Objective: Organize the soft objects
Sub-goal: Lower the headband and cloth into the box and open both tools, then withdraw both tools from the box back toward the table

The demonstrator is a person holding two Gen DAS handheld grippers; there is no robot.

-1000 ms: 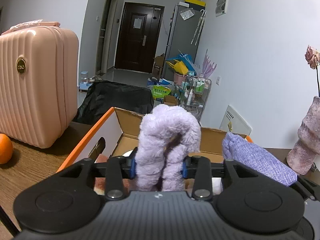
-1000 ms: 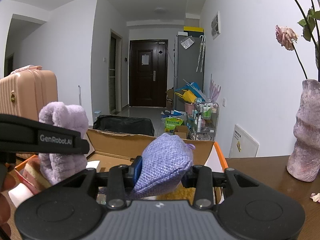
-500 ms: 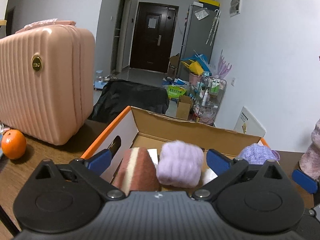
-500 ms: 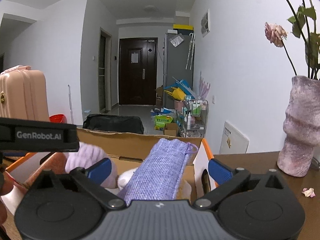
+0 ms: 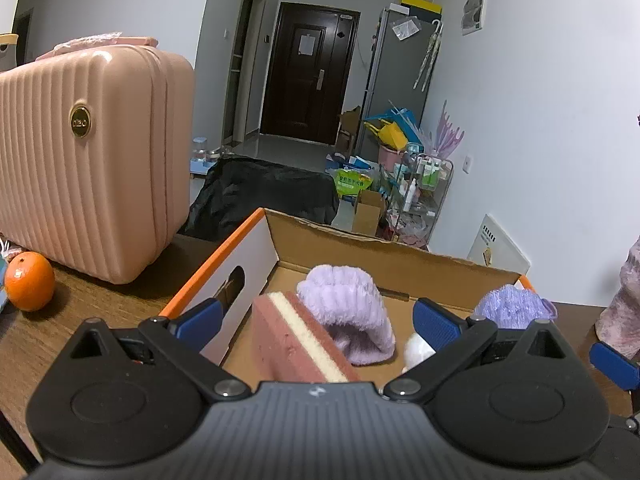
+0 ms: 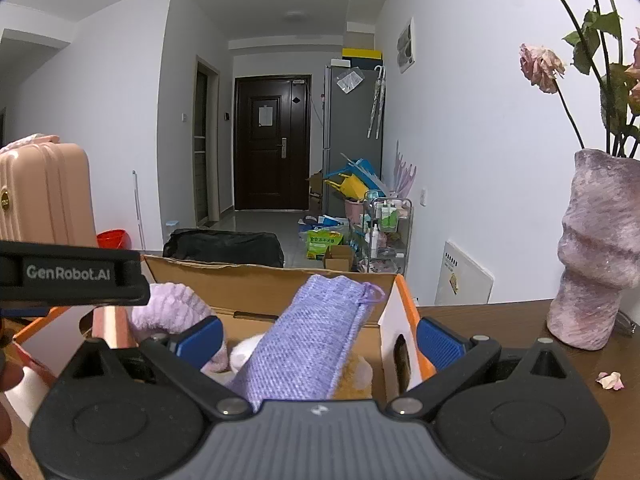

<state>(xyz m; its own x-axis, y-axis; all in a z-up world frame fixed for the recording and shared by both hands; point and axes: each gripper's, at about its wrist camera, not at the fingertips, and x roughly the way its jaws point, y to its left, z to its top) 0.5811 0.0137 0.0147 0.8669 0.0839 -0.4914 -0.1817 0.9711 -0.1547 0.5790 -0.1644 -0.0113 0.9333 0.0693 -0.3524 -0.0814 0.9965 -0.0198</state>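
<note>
An open cardboard box [image 5: 380, 256] with an orange rim sits on the wooden table in front of both grippers. Inside it lie a fluffy lavender cloth [image 5: 344, 312], a pink sponge [image 5: 296, 340] with a cream layer, a white puff [image 5: 416, 350] and a purple woven pouch [image 5: 508, 306]. My left gripper [image 5: 316, 320] hangs open over the box, its pads clear of the cloth and sponge. My right gripper [image 6: 320, 340] is open too. The purple pouch [image 6: 312, 340] rests loose between its fingers, leaning on the box [image 6: 256, 288]. The lavender cloth [image 6: 172, 312] lies to its left.
A pink ribbed suitcase [image 5: 92, 160] stands on the table left of the box, with an orange [image 5: 29, 286] beside it. A mottled purple vase [image 6: 596, 252] with dried roses stands on the right, with a fallen petal [image 6: 610, 380] near it. The left gripper's body [image 6: 72, 272] crosses the right view.
Both grippers have opened wide. The left one let go of the lavender cloth and the right one let go of the purple pouch. Both items dropped into the box.
</note>
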